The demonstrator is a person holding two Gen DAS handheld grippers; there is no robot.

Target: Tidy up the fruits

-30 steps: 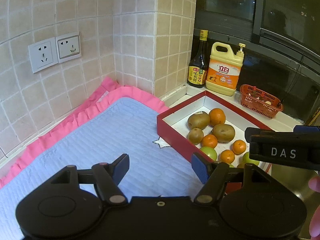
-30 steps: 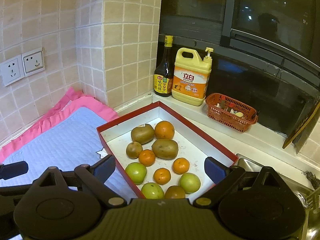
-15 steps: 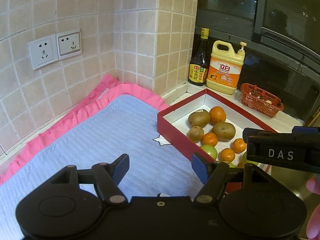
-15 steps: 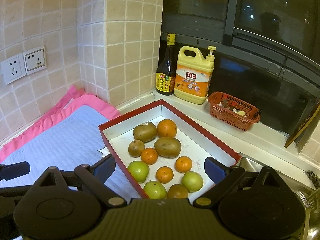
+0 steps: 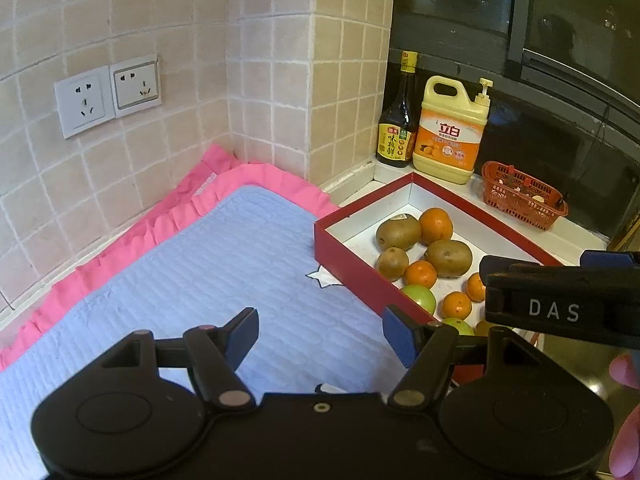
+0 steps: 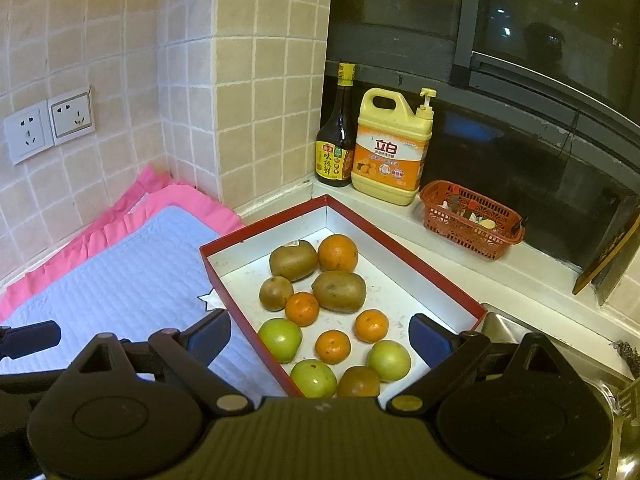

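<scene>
Fruit (image 6: 338, 291) loose in red box (image 6: 404, 246); left gripper (image 5: 318, 332), right gripper (image 6: 320, 332) spread, empty.

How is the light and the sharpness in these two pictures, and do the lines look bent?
Left wrist view: warm indoor light, sharp, tile lines bow from the fisheye lens, corners dark. Right wrist view: same warm cast, the window is dark with small light spots, the fruit in the red box is in focus, with no strong glare.
</scene>
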